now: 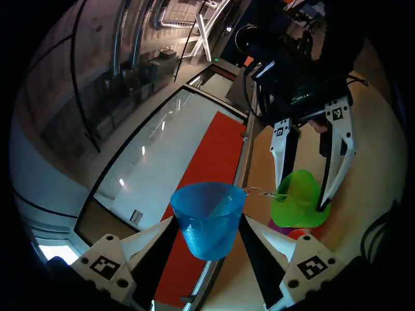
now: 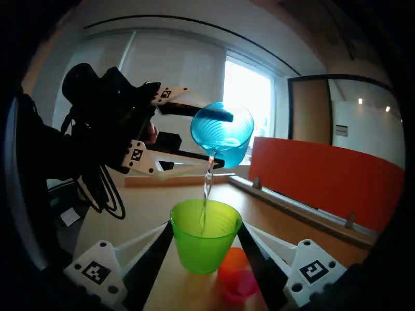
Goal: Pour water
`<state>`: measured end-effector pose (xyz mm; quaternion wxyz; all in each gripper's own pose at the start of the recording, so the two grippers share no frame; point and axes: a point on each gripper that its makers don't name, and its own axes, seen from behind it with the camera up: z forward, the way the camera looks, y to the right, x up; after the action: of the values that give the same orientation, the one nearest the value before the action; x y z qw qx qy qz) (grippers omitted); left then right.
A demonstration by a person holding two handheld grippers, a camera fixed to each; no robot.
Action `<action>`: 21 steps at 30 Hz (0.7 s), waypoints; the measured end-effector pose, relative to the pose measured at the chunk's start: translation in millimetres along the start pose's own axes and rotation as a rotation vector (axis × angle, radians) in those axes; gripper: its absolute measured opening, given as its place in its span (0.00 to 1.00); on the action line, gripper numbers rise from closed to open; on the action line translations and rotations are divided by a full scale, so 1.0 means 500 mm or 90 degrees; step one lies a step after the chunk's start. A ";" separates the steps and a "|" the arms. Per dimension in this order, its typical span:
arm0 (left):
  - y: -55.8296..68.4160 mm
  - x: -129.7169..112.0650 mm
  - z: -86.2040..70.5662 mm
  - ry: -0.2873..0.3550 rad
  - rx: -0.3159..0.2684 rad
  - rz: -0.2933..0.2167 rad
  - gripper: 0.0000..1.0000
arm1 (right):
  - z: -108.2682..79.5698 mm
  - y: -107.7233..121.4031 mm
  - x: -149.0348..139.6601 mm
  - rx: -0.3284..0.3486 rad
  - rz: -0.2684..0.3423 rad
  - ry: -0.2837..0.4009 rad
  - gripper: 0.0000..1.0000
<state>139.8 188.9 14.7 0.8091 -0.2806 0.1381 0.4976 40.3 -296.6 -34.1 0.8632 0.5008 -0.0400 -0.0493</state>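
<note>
A translucent blue cup [image 1: 207,220] sits between the fingers of my left gripper [image 1: 208,230], which is shut on it. In the right gripper view that blue cup [image 2: 222,132] is tilted, and a thin stream of water [image 2: 207,181] falls from its lip. The stream lands in a green cup [image 2: 205,238], on which my right gripper [image 2: 205,243] is shut. The left gripper view shows the right gripper [image 1: 302,199] farther off, holding the green cup [image 1: 298,199] lower and to the right of the blue one. The left gripper [image 2: 215,137] and the hand holding it appear up left in the right gripper view.
An orange cup [image 2: 236,259] and a pink cup [image 2: 241,285] stand on the wooden table [image 2: 155,207] just below the green cup. A red partition [image 2: 327,179] runs along the table's far edge. Black cables [image 2: 106,192] hang at the left. A bright window [image 2: 246,103] is behind.
</note>
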 end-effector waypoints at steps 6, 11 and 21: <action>-0.001 0.003 0.001 0.001 0.002 0.009 0.81 | -0.001 -0.001 0.001 0.000 0.000 0.000 0.90; 0.001 0.005 0.001 0.003 0.003 0.013 0.81 | -0.002 -0.002 0.001 0.000 -0.001 0.000 0.90; 0.001 0.015 0.000 0.009 0.003 0.026 0.81 | -0.001 -0.002 0.004 0.000 -0.003 0.001 0.90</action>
<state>143.0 194.8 10.8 0.7985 -0.2793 0.1505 0.5116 42.4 -297.1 -35.3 0.8631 0.5011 -0.0380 -0.0506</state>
